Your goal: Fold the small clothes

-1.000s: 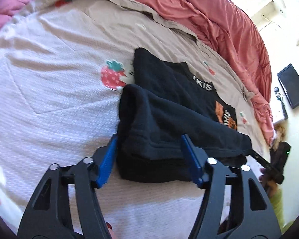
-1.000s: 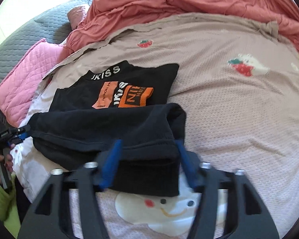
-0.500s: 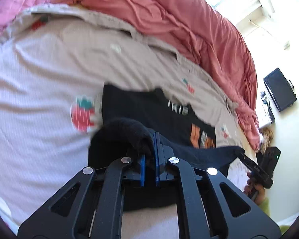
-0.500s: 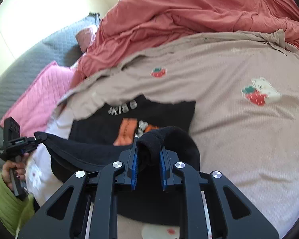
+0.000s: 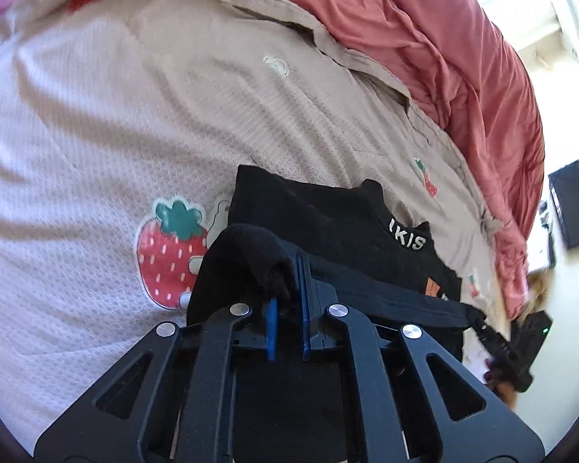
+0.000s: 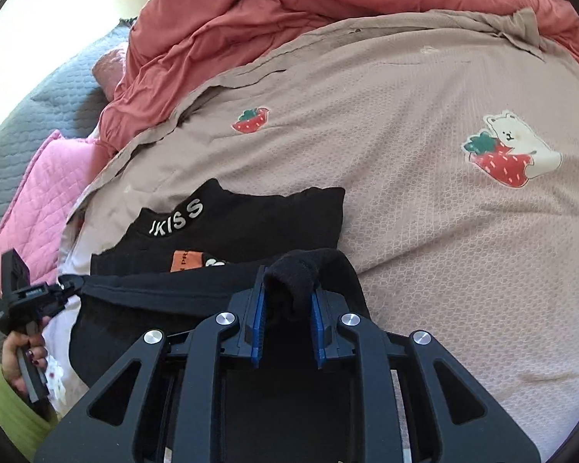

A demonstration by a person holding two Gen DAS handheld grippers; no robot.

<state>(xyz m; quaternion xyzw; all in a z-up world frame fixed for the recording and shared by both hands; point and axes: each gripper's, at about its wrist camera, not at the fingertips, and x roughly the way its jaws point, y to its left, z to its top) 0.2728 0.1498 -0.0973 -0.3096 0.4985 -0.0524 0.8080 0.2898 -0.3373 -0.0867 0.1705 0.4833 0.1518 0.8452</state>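
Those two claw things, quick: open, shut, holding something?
Left gripper: shut on the black garment.
Right gripper: shut on the same garment's other corner.

The black garment (image 5: 328, 227) hides most of its own orange print (image 5: 432, 287) under the raised fold, and its white collar lettering (image 5: 407, 235) stops short at that fold in the left wrist view. The far right gripper (image 5: 498, 343) blurs there (the hand holding it is a smear). The red quilt (image 6: 289, 11) runs off the top edge. The strawberry print (image 5: 170, 254) lies partly covered by black cloth.
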